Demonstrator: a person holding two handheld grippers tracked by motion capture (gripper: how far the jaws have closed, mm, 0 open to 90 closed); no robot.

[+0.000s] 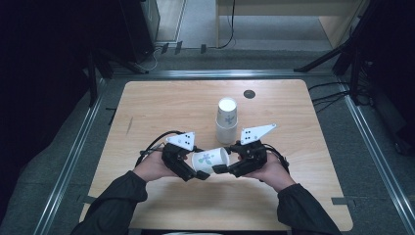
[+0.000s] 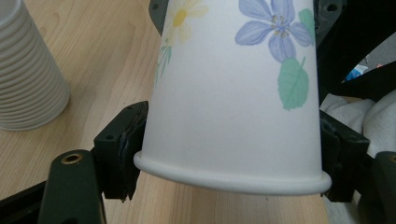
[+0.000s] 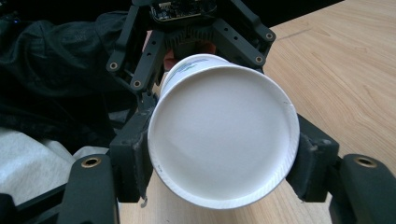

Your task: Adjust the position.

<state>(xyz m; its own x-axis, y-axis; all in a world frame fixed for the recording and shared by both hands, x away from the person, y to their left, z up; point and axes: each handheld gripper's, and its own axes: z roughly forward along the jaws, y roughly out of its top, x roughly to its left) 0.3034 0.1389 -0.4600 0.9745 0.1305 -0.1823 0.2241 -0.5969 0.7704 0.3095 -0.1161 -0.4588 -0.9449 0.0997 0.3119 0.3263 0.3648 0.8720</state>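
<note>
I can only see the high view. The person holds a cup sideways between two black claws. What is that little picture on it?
Observer: In the left gripper view, the paper cup has a blue flower with a green leaf printed on it, and a pale yellow daisy beside them.
Operator: Which end does the left claw hold?
Observer: The left gripper clamps the end with the rolled drinking rim, one pad against each side.
Operator: And the right claw?
Observer: The right gripper clamps the flat, closed bottom, which faces its camera as a plain white disc.
</note>
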